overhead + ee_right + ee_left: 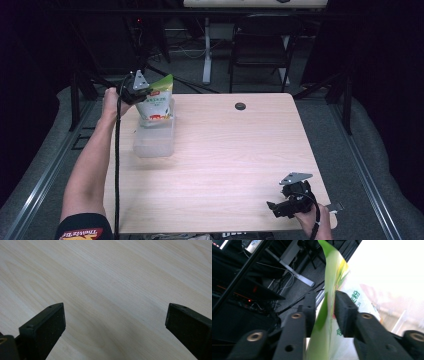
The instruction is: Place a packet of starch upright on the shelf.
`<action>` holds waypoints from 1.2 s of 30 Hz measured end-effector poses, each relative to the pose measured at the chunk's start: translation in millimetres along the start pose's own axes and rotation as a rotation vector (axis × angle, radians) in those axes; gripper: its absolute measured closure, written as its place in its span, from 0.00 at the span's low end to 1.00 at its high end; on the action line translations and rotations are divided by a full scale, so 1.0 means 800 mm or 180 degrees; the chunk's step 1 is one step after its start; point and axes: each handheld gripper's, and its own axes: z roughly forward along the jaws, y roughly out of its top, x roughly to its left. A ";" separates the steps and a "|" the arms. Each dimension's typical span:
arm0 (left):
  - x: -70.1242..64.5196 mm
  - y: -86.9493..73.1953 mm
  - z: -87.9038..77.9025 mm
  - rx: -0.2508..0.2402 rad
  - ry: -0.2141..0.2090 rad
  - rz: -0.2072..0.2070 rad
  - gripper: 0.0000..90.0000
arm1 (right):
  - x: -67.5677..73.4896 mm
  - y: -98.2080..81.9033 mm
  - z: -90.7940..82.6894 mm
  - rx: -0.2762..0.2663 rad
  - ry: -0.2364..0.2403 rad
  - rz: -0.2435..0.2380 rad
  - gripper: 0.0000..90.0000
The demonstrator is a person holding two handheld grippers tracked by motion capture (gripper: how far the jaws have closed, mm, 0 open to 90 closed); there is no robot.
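1. The right tool (280, 206) sits at the near right corner of the light wooden counter (235, 160), held in the person's right hand (316, 222). In the right gripper view its two black jaws stand wide apart over bare wood grain, released and holding nothing.
2. The left forearm (90, 165) reaches up along the counter's left edge, with a black cable (117, 165) trailing beside it.
3. A clear plastic rectangular container (154, 141) rests on the far left part of the counter.
4. A green and white printed pouch (158, 101) stands upright with its bottom inside that container's far end.
5. The left tool (325, 312) is clenched on the pouch's green top edge; in the left gripper view the thin film runs between the two nearly closed jaws.
6. A small round black cap (240, 106) lies near the counter's far edge, well apart from the container.
7. Beyond the counter stands a dark folding chair (260, 47).
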 end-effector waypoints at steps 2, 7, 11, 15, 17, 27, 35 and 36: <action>-0.001 0.004 -0.004 0.0004 0.0022 -0.0037 0.62 | 0.002 0.001 0.001 -0.0027 -0.0007 0.0012 0.02; -0.004 0.014 -0.016 0.0070 0.0022 -0.0054 0.41 | 0.001 0.001 0.001 0.0003 0.0002 -0.0015 0.02; -0.003 0.013 -0.021 0.0138 -0.0053 -0.0110 0.35 | 0.002 0.002 0.002 -0.0002 0.0001 -0.0003 0.02; -0.002 0.010 -0.025 0.0144 -0.0089 -0.0223 0.30 | 0.002 0.002 0.001 0.0001 0.0016 -0.0011 0.02; -0.001 0.010 -0.028 0.0137 -0.0112 -0.0274 0.27 | 0.002 0.002 0.001 0.0012 0.0004 -0.0021 0.02; -0.007 0.018 -0.059 0.0185 -0.0269 -0.0566 0.17 | 0.002 0.003 0.001 0.0021 -0.0002 -0.0021 0.02; -0.026 0.021 -0.101 0.0112 -0.0376 -0.0731 0.16 | 0.003 0.003 0.001 0.0017 0.0010 -0.0023 0.02; -0.030 0.021 -0.106 0.0117 -0.0396 -0.0743 0.15 | 0.003 0.003 0.002 0.0014 -0.0013 -0.0024 0.02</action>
